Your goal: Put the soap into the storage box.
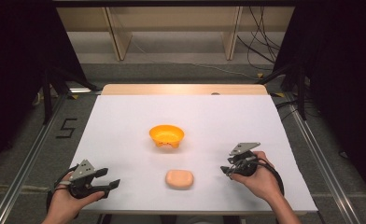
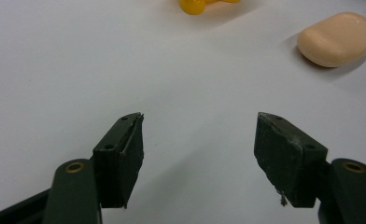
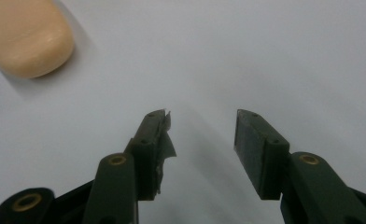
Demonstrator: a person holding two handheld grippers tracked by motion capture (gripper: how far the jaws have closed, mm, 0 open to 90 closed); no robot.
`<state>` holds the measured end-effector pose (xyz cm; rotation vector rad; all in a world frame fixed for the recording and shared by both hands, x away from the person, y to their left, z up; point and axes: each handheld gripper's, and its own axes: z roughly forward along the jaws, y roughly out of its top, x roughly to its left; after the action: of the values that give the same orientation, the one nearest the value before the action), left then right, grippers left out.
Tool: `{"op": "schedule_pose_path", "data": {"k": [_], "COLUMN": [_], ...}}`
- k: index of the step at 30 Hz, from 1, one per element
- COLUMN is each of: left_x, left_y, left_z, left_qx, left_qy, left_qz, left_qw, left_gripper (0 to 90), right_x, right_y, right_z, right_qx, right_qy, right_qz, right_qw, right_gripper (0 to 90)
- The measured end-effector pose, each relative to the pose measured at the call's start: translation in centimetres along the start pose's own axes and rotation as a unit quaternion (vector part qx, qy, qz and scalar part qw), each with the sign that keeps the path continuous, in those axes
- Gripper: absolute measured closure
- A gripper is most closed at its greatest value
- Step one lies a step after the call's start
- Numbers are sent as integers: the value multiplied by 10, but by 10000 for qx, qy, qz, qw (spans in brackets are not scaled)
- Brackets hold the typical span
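- High view: an orange bowl (image 1: 166, 135) sits mid-table (image 1: 125, 121); a peach soap bar (image 1: 179, 179) lies nearer, between the left gripper (image 1: 110, 180) and right gripper (image 1: 226, 170). Nothing is held, so this looks like a pre-grasp.
- Left gripper view: jaws spread, empty; soap bar (image 2: 338, 38) ahead-right, bowl edge above.
- Right gripper view: jaws spread, empty; the soap lies close ahead-left, so the next move probably calls for straddling it.

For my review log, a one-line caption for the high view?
Two open hand-held grippers, left gripper and right gripper, flank a peach soap bar below an orange bowl.
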<state>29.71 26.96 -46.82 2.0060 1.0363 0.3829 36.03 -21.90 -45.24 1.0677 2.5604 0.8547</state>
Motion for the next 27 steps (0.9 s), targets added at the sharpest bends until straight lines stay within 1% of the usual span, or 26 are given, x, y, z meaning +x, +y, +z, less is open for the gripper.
{"op": "schedule_pose_path", "data": {"k": [1, 2, 3, 4, 5, 6, 8, 9, 10, 11, 12, 13, 14, 15, 16, 17, 18, 19, 20, 21, 22, 23, 24, 25, 26, 27], "left_x": [1, 1, 1, 0, 0, -1, -1, -2, -2, -1, -1, -3, -3, -2, -2, -2, -2, -2, -2, -2, -2, -2, -2, -2, -2, -1], "left_y": [0, 0, 0, -1, -2, -2, -3, -3, -3, -2, -2, -3, -3, -2, -2, -3, -3, -3, -3, -3, -3, -3, -3, -3, -3, -3], "left_z": [-1, -1, -1, -1, -1, -1, -2, -1, -1, -3, -3, 0, 0, -2, -2, -1, -1, -1, -1, -1, -1, -1, -1, -1, -1, -1], "left_qx": [40, 40, 17, 17, 5, -24, -2, -41, -41, 24, 24, -54, -54, 29, 29, 2, 2, 10, 11, 6, 2, 40, 9, 48, 48, 73], "left_qy": [5, 5, 13, 47, 18, 25, 42, 13, 13, -19, -19, -27, -27, -56, -56, -52, -52, -53, -50, -49, -43, -60, -49, -64, -64, -31], "left_qz": [66, 66, 65, 94, 66, 15, 32, -54, -54, 38, 38, -91, -91, 17, 17, 0, 0, -2, -10, -8, -8, -3, -6, -4, -4, 84], "left_qw": [10000, 10000, 10000, 9999, 10000, 10000, 10000, 10000, 10000, 10000, 10000, 9999, 9999, 10000, 10000, 10000, 10000, 10000, 10000, 10000, 10000, 10000, 10000, 10000, 10000, 9999], "left_gripper": [328, 327, 326, 326, 326, 325, 325, 325, 325, 324, 324, 324, 324, 324, 324, 324, 324, 324, 324, 324, 324, 324, 323, 323, 323, 323], "right_x": [2, 2, 6, 10, 13, 16, 22, 24, 24, 30, 30, 33, 35, 36, 36, 40, 41, 41, 46, 46, 49, 52, 58, 60, 63, 65], "right_y": [1, 1, 7, 9, 11, 14, 19, 22, 22, 28, 28, 32, 34, 36, 36, 40, 42, 42, 46, 46, 47, 50, 53, 55, 57, 59], "right_z": [1, 1, 0, 0, 1, 2, 3, 4, 4, 5, 5, 7, 7, 7, 7, 10, 11, 11, 15, 15, 15, 18, 21, 22, 24, 26], "right_qx": [-66, -66, 61, 123, 210, 322, 541, 621, 621, 776, 776, 841, 882, 897, 897, 977, 1007, 1007, 1093, 1093, 1163, 1165, 1242, 1255, 1242, 1255], "right_qy": [-40, -40, 144, 168, 255, 369, 480, 587, 587, 626, 626, 736, 725, 720, 720, 725, 733, 733, 795, 795, 815, 886, 943, 953, 901, 938], "right_qz": [-158, -158, -437, -497, -671, -821, -1149, -1337, -1337, -1521, -1521, -1736, -1735, -1840, -1840, -1910, -1935, -1935, -2043, -2043, -1983, -2115, -2094, -2109, -2167, -2245], "right_qw": [9998, 9998, 9989, 9985, 9972, 9954, 9907, 9873, 9873, 9833, 9833, 9785, 9782, 9762, 9762, 9740, 9732, 9732, 9695, 9695, 9698, 9663, 9653, 9647, 9641, 9618], "right_gripper": [534, 534, 509, 506, 490, 472, 453, 440, 440, 423, 423, 407, 399, 393, 393, 378, 372, 372, 360, 360, 351, 340, 327, 322, 321, 318]}}
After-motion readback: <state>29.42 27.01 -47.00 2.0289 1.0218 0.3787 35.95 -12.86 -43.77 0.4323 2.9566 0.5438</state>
